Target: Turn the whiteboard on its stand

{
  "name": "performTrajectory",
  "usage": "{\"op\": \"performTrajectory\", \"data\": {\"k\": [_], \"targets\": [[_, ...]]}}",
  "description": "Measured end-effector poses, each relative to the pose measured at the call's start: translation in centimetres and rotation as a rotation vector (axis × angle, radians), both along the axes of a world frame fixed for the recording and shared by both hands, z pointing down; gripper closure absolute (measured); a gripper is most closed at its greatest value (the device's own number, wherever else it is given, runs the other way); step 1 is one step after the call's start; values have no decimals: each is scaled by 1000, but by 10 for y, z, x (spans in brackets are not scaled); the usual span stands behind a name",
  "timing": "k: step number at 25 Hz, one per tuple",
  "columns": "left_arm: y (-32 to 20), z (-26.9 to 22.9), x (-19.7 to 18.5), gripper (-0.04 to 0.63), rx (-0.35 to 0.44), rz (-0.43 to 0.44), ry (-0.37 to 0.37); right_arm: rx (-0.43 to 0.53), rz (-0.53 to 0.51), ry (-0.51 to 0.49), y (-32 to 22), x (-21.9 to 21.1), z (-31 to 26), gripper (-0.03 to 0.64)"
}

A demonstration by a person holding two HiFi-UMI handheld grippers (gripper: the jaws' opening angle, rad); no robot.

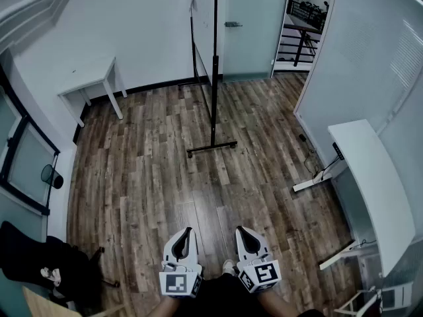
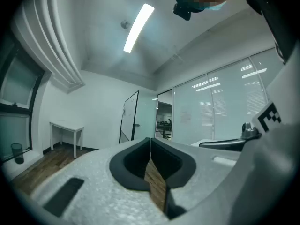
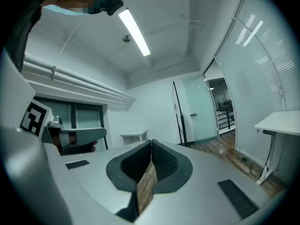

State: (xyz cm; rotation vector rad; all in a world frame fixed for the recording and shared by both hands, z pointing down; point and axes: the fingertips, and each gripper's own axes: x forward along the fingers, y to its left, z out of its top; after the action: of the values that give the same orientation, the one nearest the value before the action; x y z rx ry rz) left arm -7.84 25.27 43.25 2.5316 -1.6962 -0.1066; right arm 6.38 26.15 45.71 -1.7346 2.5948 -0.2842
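Note:
The whiteboard [image 1: 202, 18] stands far ahead on its black stand [image 1: 213, 98], seen nearly edge-on, with the stand's foot bar [image 1: 211, 148] on the wood floor. In the left gripper view the whiteboard [image 2: 130, 116] shows as a tilted panel against the back wall; in the right gripper view the whiteboard [image 3: 178, 114] is a thin dark frame. My left gripper [image 1: 186, 233] and right gripper [image 1: 240, 232] are held low, side by side, well short of the stand. Both have their jaws pressed together with nothing between them.
A small white table [image 1: 92, 83] stands at the back left wall. A long white desk [image 1: 373, 177] runs along the right glass wall. An open doorway [image 1: 304, 22] is at the back right. A dark chair [image 1: 39, 259] sits at the lower left.

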Motion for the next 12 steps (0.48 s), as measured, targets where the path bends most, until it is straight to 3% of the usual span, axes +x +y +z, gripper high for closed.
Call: {"op": "performTrajectory", "data": {"k": [12], "targets": [[-1,-3,12,577,4,8,0,14,1,-24,1,9,-6,604]]}}
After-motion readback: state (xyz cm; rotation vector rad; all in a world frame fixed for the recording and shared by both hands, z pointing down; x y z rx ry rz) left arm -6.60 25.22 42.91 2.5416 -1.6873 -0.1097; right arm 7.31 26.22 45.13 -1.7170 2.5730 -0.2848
